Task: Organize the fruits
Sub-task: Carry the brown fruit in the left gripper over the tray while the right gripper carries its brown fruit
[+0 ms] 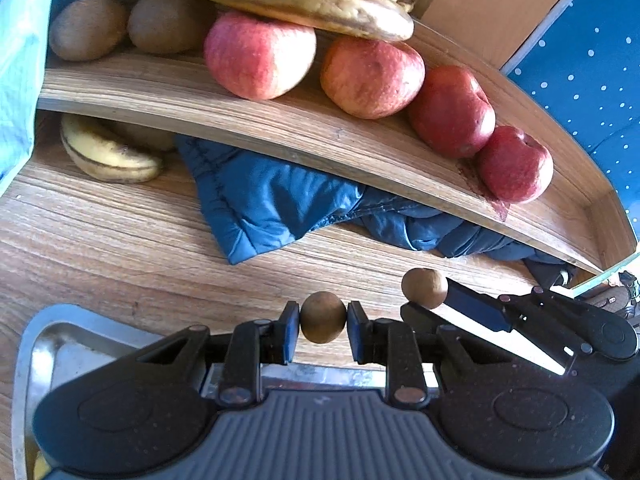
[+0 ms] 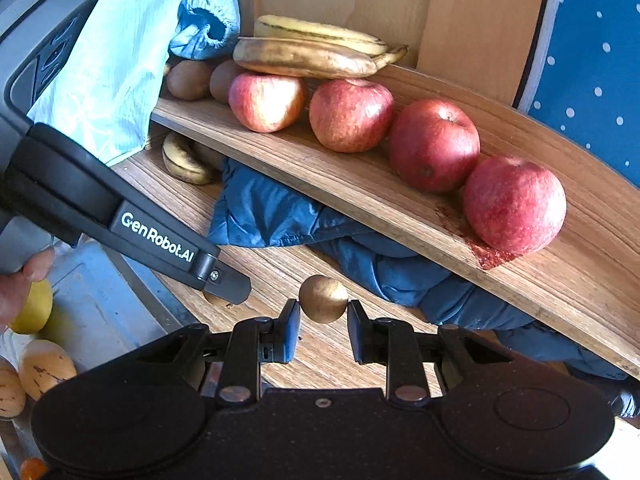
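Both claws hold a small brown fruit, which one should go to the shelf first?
Probably the right. The right claw with its brown fruit sits nearer the shelf's free end past the apples. The left claw lies behind, over the tray.

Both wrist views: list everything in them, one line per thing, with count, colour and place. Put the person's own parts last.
Apples: four, red, in a row on the wooden shelf.
Kiwis: two, brown, at the shelf's left end behind the apples.
Bananas: at least two, yellow-brown, at the back of the shelf.
Banana: one, yellow, on the table under the shelf.
Blue jacket: one, under the shelf.
Metal tray: one, silver, lower left, holding yellow and tan fruits; count unclear.
Small round fruits: two, brown, one in each gripper.
Left gripper: black, shut on one.
Right gripper: black, shut on the other.
Hand: partly seen, on the left gripper's handle.
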